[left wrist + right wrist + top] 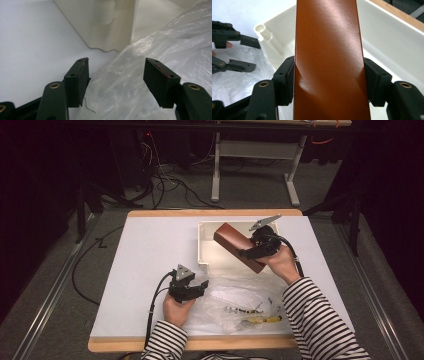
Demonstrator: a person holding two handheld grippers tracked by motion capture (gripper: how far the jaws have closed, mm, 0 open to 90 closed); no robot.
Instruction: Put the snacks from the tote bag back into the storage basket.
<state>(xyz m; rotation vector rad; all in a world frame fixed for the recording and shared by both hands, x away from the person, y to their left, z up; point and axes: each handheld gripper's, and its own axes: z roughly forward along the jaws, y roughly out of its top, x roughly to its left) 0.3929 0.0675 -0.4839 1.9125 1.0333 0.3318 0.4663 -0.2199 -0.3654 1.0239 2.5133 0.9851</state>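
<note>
A: Our right tongs (329,75) clench the brown box (329,50) across its width, right of centre in the high view, tilted over the white tray (204,245). Our left tongs (116,75) gape, empty, over the plastic bag (150,82) lower down.

B: We should lower the box's far end into the tray first, keeping it clear of the rim.

A: The right gripper view shows both pads pressing the box's sides; the high view shows the whole tabletop (150,250).
</note>
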